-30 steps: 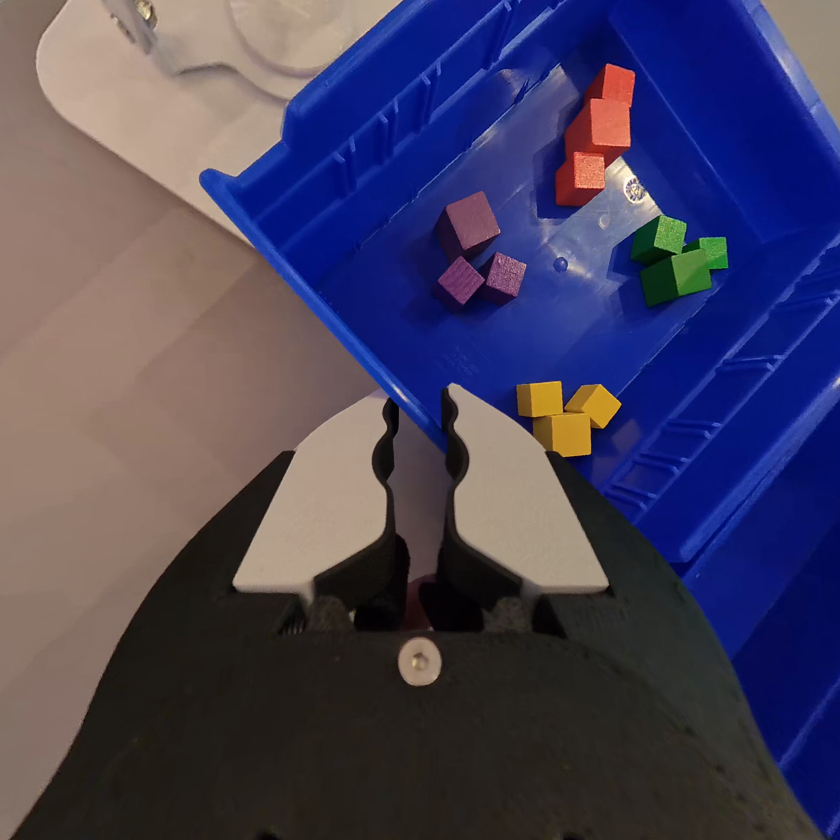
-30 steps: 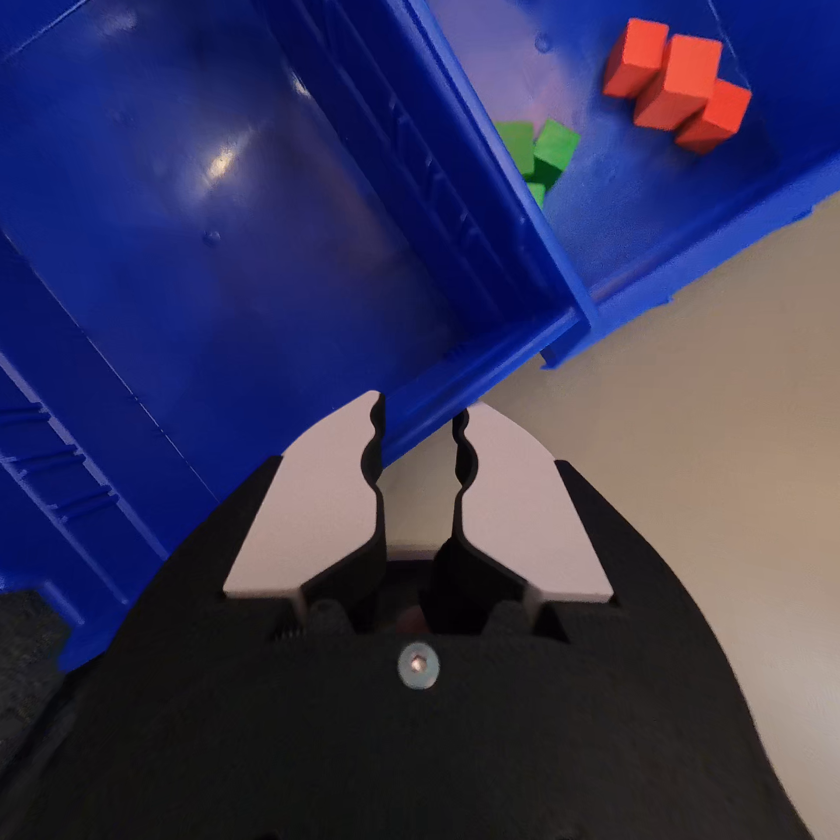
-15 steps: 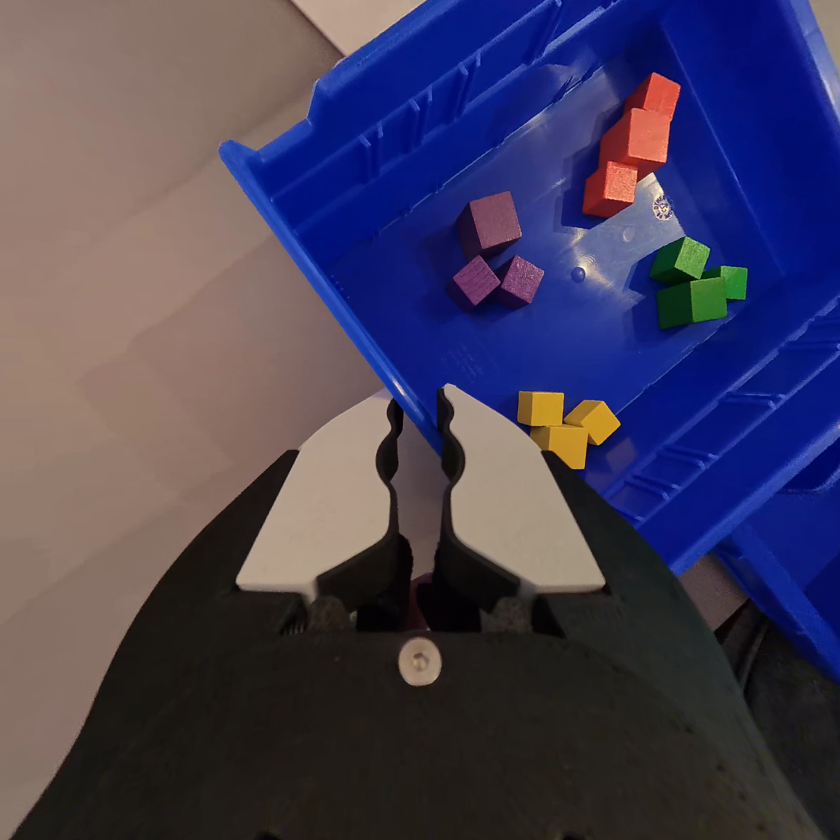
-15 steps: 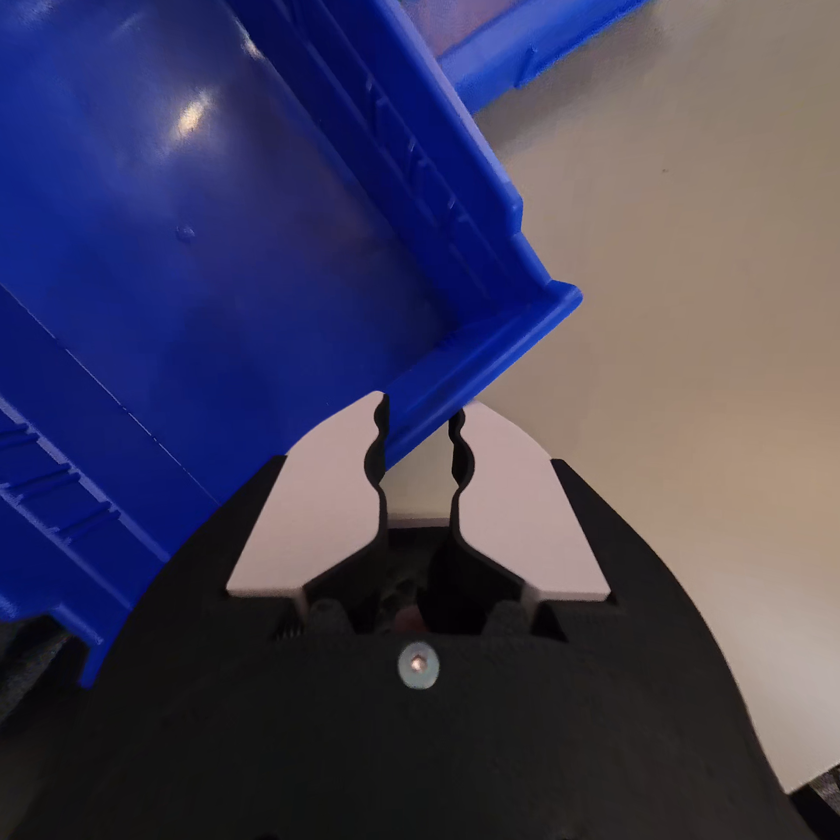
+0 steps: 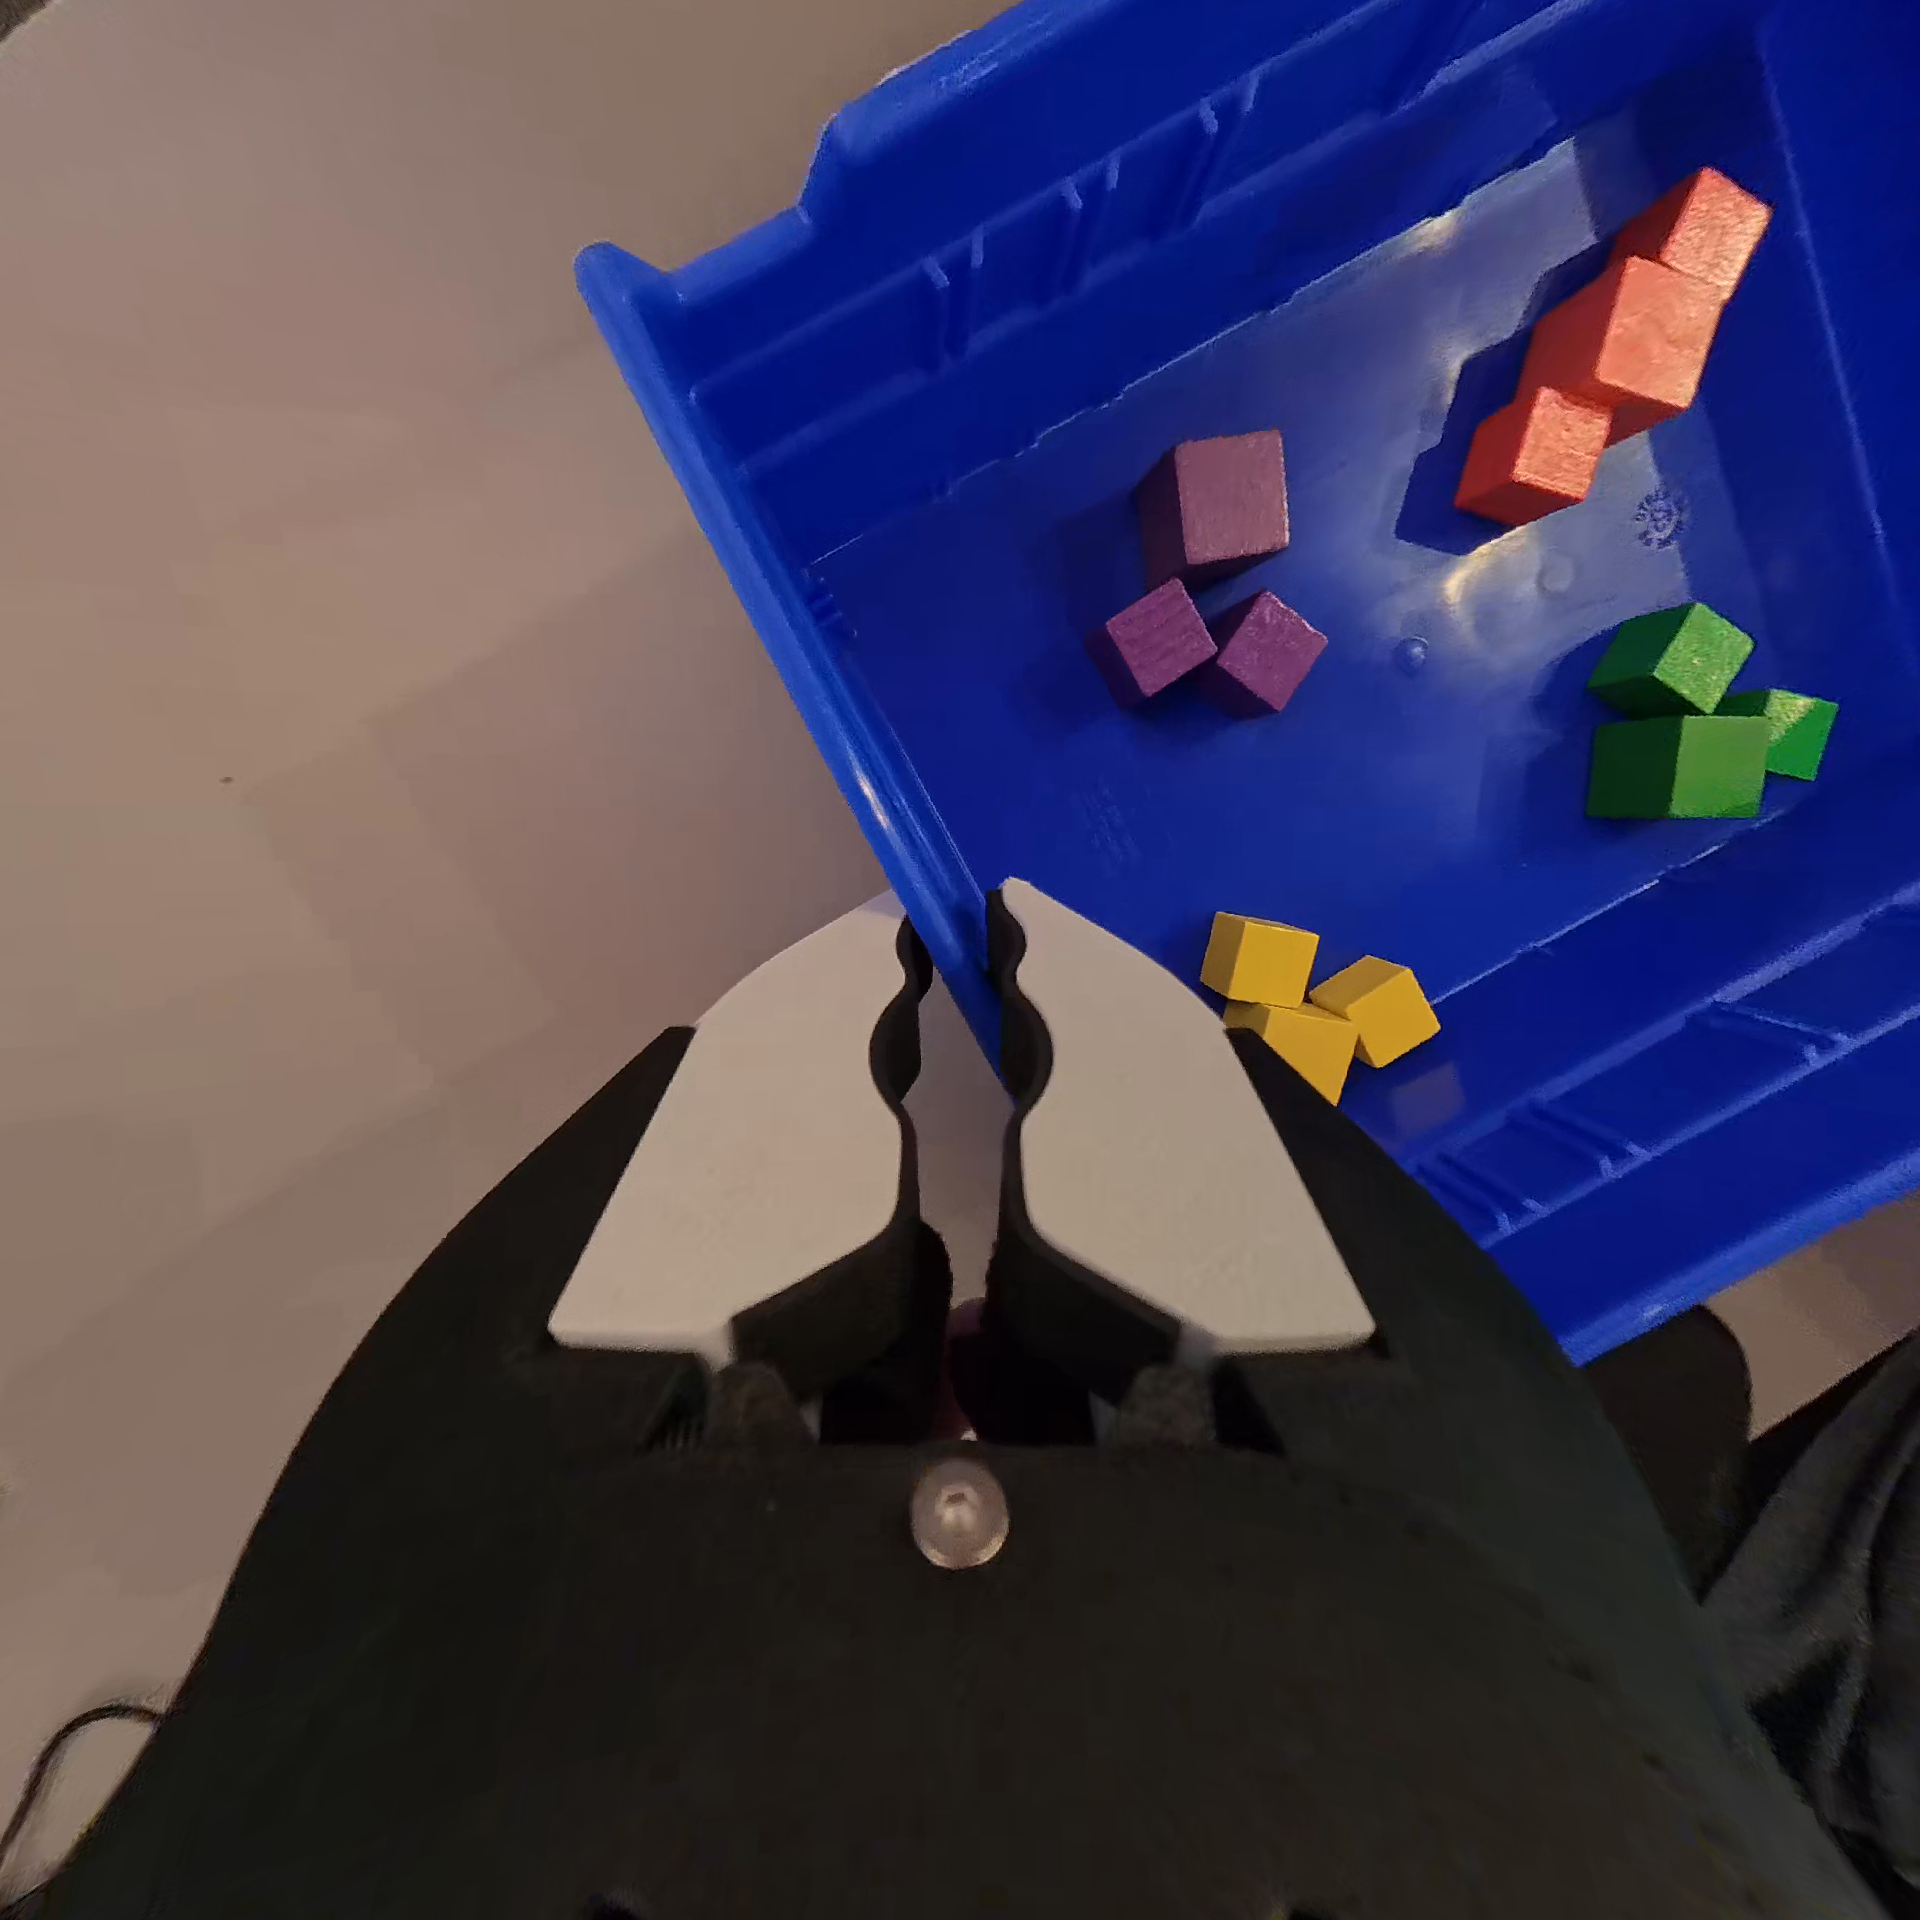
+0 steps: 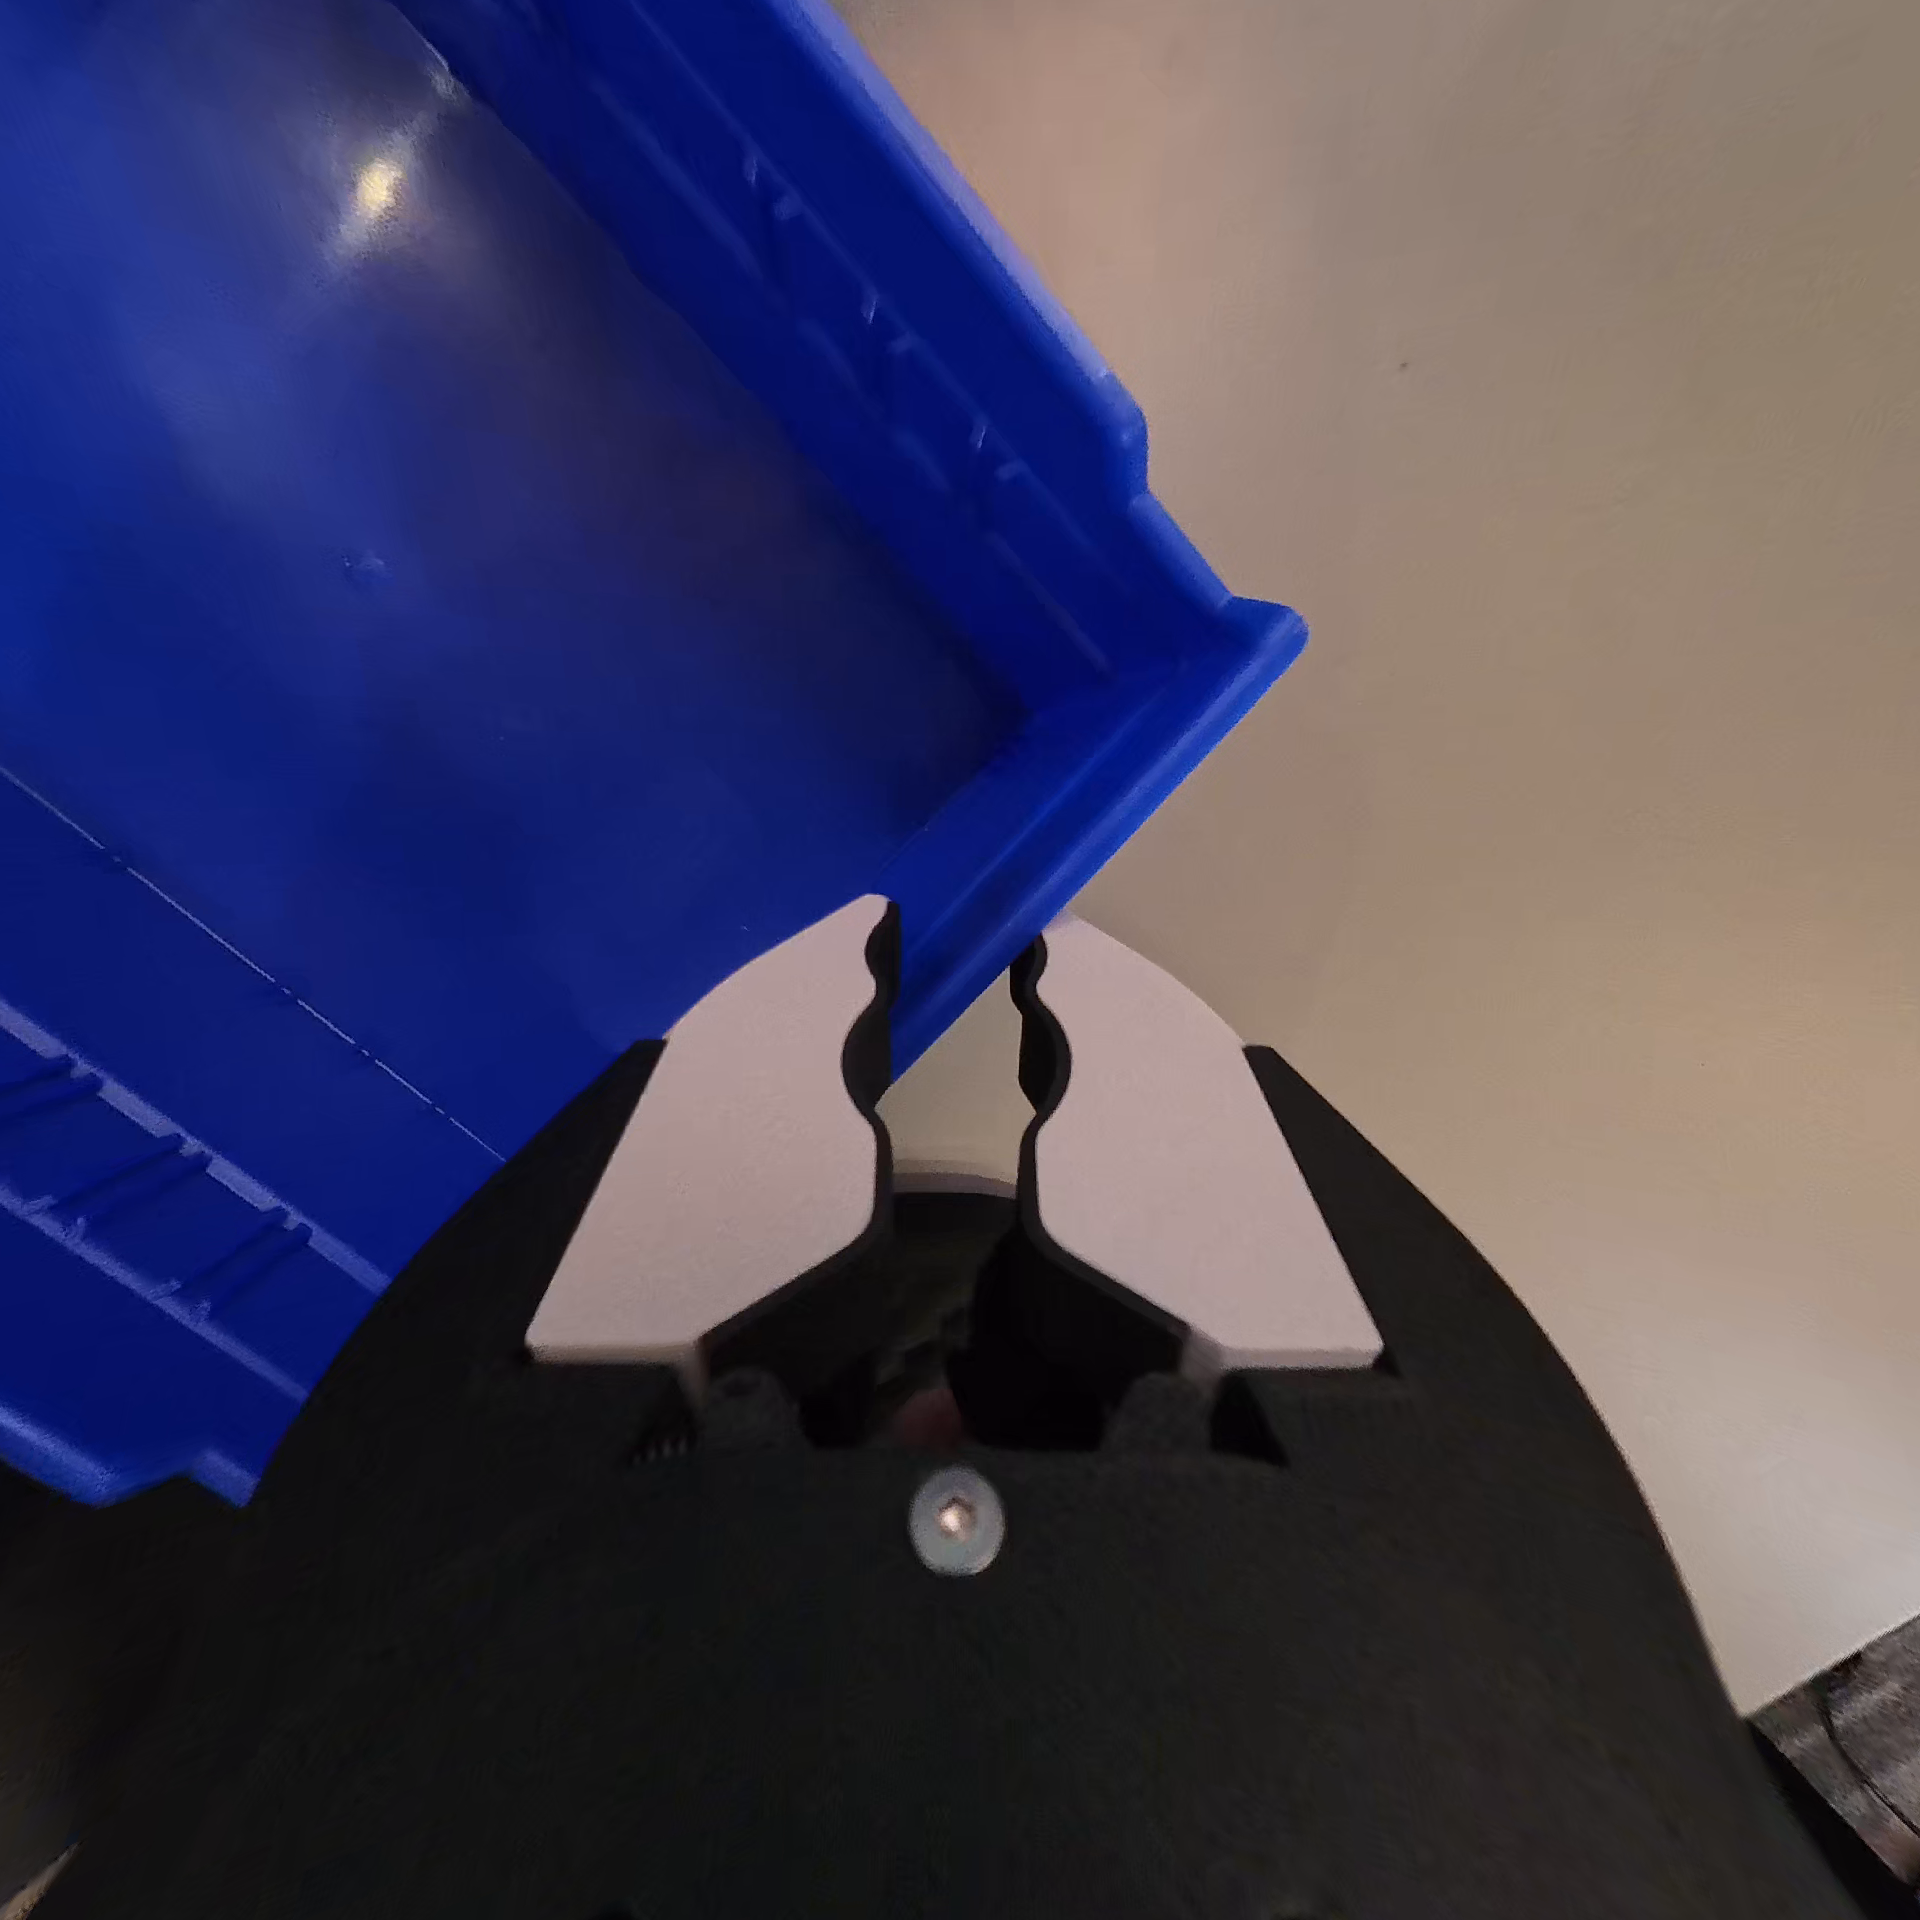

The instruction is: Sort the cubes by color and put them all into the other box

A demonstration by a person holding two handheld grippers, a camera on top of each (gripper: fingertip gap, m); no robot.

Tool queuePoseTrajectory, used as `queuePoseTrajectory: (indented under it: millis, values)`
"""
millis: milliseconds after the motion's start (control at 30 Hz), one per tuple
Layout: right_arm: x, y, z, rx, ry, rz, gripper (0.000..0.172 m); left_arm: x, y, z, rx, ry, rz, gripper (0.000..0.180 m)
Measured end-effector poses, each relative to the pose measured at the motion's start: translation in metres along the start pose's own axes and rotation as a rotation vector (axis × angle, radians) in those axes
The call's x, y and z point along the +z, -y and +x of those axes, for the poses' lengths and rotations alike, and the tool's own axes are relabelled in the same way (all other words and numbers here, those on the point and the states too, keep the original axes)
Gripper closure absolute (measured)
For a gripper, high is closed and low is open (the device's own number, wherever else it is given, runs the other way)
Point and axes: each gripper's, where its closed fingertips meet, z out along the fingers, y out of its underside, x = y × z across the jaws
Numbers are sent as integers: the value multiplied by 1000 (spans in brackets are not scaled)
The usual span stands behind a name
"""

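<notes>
In the left wrist view, my left gripper (image 5: 956, 925) is shut on the near side wall of a blue box (image 5: 727, 436). Both pads press on the wall. Inside the box, the cubes lie in groups by colour: three purple cubes (image 5: 1210, 582), three red cubes (image 5: 1621, 343), three green cubes (image 5: 1683, 717) and three yellow cubes (image 5: 1309, 987) beside my right finger. In the right wrist view, my right gripper (image 6: 961, 925) is shut on the rim of a second blue box (image 6: 1164, 727), near its corner. The part of this box that shows has no cubes in it.
Both boxes are over a beige table (image 5: 312, 623), which also shows in the right wrist view (image 6: 1558, 520). Dark cloth (image 5: 1818, 1558) lies at the lower right of the left view. The table's edge (image 6: 1849, 1642) runs across the lower right of the right view.
Each box has moved with its gripper and the two boxes have come apart; neither view shows the other box now. The white stand left the left view. My right fingers have closed tighter on the rim.
</notes>
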Motion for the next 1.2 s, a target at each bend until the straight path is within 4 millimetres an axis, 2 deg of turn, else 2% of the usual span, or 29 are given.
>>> queuePoseTrajectory:
  millis: [33, 233, 400, 567, 667, 767, 900, 1033, 1100, 1200]
  values:
    - [0, 0, 3, -6, -2, -3, 151, -1, 0, -5, 2, 7, -4, 171]
    - [5, 5, 25, -39, -12, -16, 152, -1, 2, -25, 8, -25, -14, 172]
    - [9, 10, 46, -67, -8, -32, 153, -1, 6, -43, 72, 42, -59, 172]
    - [12, 13, 63, -73, 3, -64, 151, 0, 11, -47, 61, -10, -48, 173]
    - [9, 12, 63, -59, 13, -81, 143, -1, 12, -45, 24, -37, -21, 171]
    - [4, 11, 60, -39, -6, -80, 136, -3, 14, -38, -18, -72, 7, 156]
    - [-2, 6, 50, 3, -27, -78, 130, -1, 14, -32, -73, -94, 37, 146]
    - [1, -7, 46, 15, -74, -135, 133, 6, 8, -34, -76, -61, -11, 151]
    - [3, -9, 41, 29, -42, -125, 134, 12, 3, -39, -51, -11, -53, 163]
    - [3, -9, 48, 48, -44, -107, 153, 18, 1, -42, -37, 7, -78, 168]
